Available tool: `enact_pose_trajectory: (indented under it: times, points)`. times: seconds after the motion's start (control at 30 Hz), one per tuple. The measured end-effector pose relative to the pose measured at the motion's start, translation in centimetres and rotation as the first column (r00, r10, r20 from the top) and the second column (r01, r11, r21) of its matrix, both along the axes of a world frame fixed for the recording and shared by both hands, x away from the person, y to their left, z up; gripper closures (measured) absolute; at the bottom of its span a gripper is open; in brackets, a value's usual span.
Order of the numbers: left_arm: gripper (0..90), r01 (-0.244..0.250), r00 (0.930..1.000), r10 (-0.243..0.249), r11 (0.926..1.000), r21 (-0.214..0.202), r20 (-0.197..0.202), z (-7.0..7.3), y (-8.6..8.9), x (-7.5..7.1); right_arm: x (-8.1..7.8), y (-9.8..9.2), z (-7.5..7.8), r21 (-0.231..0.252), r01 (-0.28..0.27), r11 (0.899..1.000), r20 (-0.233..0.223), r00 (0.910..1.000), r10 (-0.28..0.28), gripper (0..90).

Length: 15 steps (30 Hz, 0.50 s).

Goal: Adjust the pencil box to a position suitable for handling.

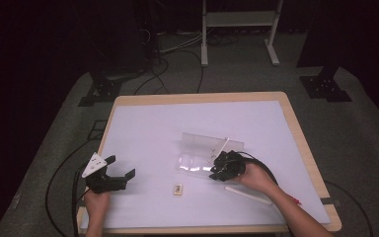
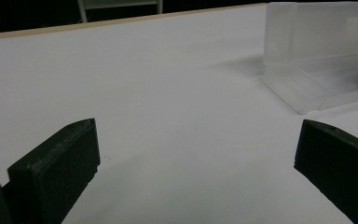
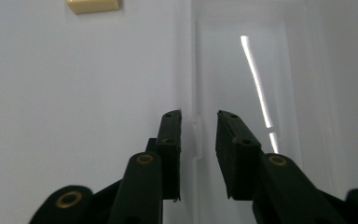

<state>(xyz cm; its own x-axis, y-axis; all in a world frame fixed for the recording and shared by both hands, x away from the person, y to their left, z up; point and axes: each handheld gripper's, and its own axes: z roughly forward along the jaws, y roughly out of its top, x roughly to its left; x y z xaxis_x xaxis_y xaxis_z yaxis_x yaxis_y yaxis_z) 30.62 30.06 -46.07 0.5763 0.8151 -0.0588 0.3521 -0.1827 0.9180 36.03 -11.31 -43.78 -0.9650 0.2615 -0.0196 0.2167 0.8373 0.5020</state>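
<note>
White sheet (image 1: 177, 118) covering a wood-edged table (image 1: 296, 128) on grey carpet, dark room behind. Clear plastic case (image 1: 202, 148) lies open at mid-table; right gripper (image 1: 221, 170) at its edge, jaws slightly apart astride the rim tab. Left gripper (image 1: 118, 170) wide apart, empty. No legible writing on the small beige block (image 1: 178, 189).

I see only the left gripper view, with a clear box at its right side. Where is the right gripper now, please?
Observer: The right gripper is at the rim of the clear box, with its jaws narrowly apart on either side of a small tab.
Operator: Is something inside the box?
Observer: Yes, a thin white stick lies in it.
Operator: Is there anything else on the table?
Observer: A small beige block lies between the two grippers, nearer the front edge.
</note>
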Motion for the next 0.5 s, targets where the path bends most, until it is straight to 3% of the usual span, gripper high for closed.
enact_pose_trajectory:
  times: [0.2,0.5]
  points:
    - [0.0,-0.001,1.0000,0.001,1.0000,-0.003,-0.003,0.0,0.0,0.1,-0.3,-0.8,0.8,0.058,0.019,0.998,-0.003,0.9998,-0.019,60.9]
    - [0.0,0.000,1.0000,0.000,1.0000,-0.005,-0.001,0.0,0.1,0.0,-0.6,-2.7,1.8,0.123,0.065,0.990,-0.005,0.9979,-0.065,55.2]
